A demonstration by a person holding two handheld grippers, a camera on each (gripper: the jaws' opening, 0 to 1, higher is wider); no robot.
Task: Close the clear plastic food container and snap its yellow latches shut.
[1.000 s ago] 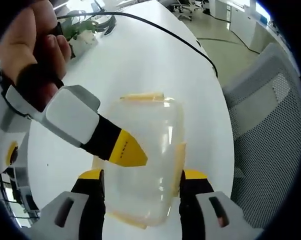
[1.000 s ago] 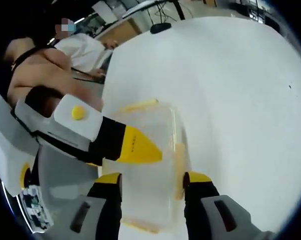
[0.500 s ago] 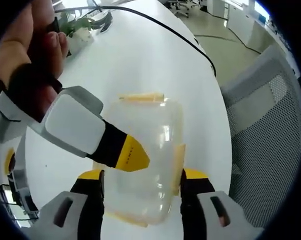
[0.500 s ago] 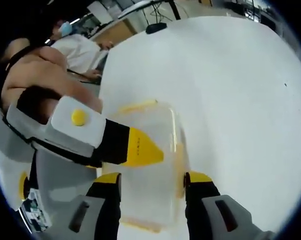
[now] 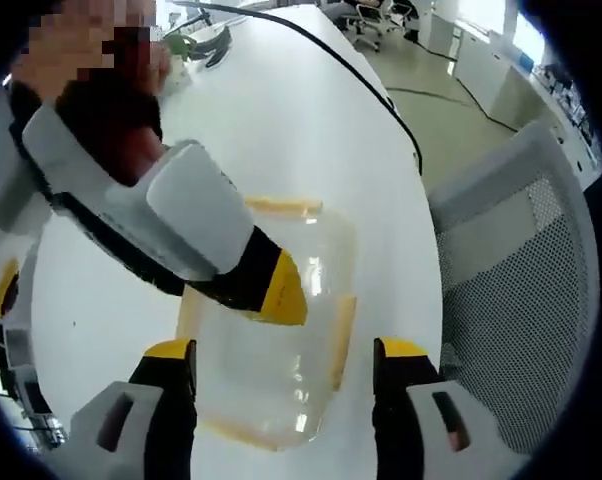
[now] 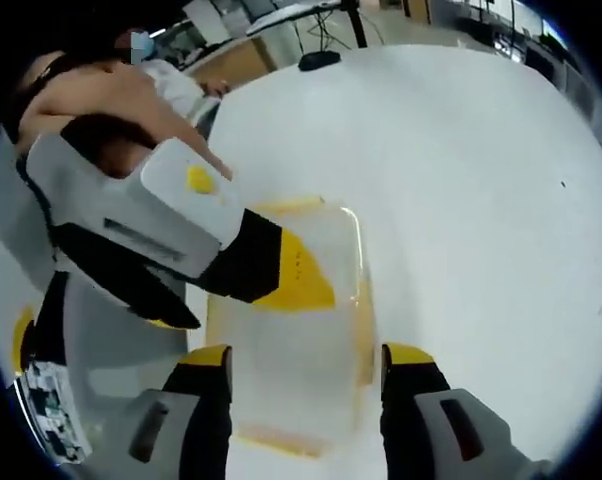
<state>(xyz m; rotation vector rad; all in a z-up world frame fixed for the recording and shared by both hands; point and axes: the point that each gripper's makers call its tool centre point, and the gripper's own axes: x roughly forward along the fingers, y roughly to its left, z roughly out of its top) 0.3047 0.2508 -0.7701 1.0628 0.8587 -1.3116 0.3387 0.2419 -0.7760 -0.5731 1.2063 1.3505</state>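
Observation:
The clear plastic container (image 5: 281, 350) lies on the white table (image 5: 311, 130) with its lid on. Yellow latches show at its far end (image 5: 283, 205) and along its right side (image 5: 341, 330). My left gripper (image 5: 286, 365) is open, its jaws straddling the container's near end without touching it. From the upper left the right gripper's yellow tip (image 5: 283, 292) rests over the lid. In the right gripper view the same container (image 6: 301, 370) sits between the open jaws of my right gripper (image 6: 308, 368), and the left gripper's yellow tip (image 6: 303, 275) reaches over the lid. A hand (image 6: 111, 110) holds that gripper.
A black cable (image 5: 381, 90) runs across the far table. A grey mesh chair (image 5: 521, 280) stands close to the table's right edge. A person in a white shirt (image 6: 171, 85) sits beyond the table, and a black stand foot (image 6: 321, 58) is at its far end.
Both views have pulled back from the container, so their own jaws now stand clear of its sides. The crossing gripper looms larger and nearer in each view. The container has stayed put.

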